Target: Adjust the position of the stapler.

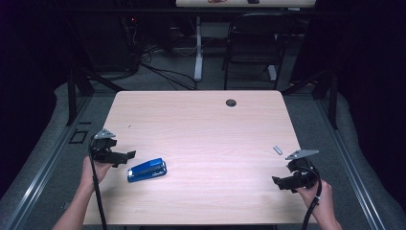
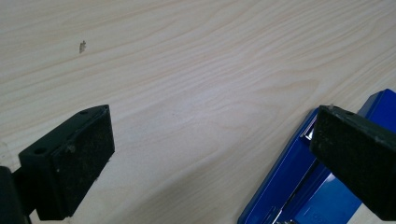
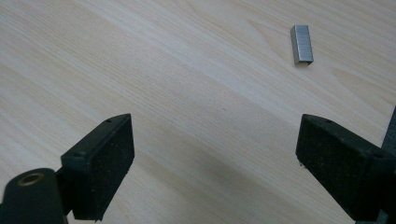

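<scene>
The blue stapler (image 1: pixel 147 170) lies flat on the light wooden table (image 1: pixel 201 124), close to the near left part of the top, with a shiny metal end turned toward the left gripper (image 1: pixel 125 155). It sits just beside that gripper's fingertips and apart from them. In the left gripper view the stapler (image 2: pixel 289 186) lies partly behind the right-hand finger (image 2: pixel 355 163), not in the gap between the two; the left-hand finger (image 2: pixel 79 163) stands over bare wood. The pads are spread wide and released, with only table between them. Some pale marking shows on the blue body near the bottom edge of that view, too small and cut off to read. No brand or label can be made out on the stapler from above either.

A small grey strip of staples (image 1: pixel 277 150) lies on the right part of the table, just beyond the right gripper (image 1: pixel 278 182) and clear of it. In the right gripper view the strip (image 3: pixel 301 44) lies ahead of the fingers, nearer the right-hand finger (image 3: pixel 336 168) than the left-hand one (image 3: pixel 100 163), and touches neither. These fingers are also released and wide apart, holding nothing.

A dark round grommet (image 1: pixel 231 102) sits in the tabletop at its far edge, well apart from both grippers. Beyond the table stands a black chair (image 1: pixel 253 43).
</scene>
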Action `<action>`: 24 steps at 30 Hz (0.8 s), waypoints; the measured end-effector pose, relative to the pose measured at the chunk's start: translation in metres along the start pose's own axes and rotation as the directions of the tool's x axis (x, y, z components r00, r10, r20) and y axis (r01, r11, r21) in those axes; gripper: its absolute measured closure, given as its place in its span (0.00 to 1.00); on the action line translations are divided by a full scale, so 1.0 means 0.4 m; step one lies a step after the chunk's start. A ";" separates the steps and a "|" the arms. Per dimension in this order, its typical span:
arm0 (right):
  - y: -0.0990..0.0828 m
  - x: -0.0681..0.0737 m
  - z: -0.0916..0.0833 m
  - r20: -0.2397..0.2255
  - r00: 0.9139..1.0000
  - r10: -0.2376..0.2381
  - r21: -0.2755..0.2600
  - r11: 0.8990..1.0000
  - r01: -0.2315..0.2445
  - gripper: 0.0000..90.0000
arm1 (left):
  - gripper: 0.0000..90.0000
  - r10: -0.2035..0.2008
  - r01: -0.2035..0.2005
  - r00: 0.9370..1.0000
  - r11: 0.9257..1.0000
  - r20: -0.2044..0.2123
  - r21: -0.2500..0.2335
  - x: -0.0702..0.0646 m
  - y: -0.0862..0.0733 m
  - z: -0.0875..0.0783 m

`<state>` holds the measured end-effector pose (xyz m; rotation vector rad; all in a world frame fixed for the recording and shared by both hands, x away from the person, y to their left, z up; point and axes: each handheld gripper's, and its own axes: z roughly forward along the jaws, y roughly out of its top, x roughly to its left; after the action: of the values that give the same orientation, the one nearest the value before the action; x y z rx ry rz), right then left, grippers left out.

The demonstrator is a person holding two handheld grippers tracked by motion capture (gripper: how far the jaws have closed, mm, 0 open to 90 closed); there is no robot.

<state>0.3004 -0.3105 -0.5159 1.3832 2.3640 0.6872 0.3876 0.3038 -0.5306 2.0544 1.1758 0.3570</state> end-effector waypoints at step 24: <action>0.001 0.020 0.012 0.029 0.996 -0.080 0.066 0.995 0.078 0.14 | 0.00 0.287 -0.313 0.938 0.942 0.195 0.119 -0.132 0.035 0.041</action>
<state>0.2994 -0.3022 -0.5200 1.3084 2.4216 0.5680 0.3767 0.2478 -0.5261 2.3496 0.8026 0.2314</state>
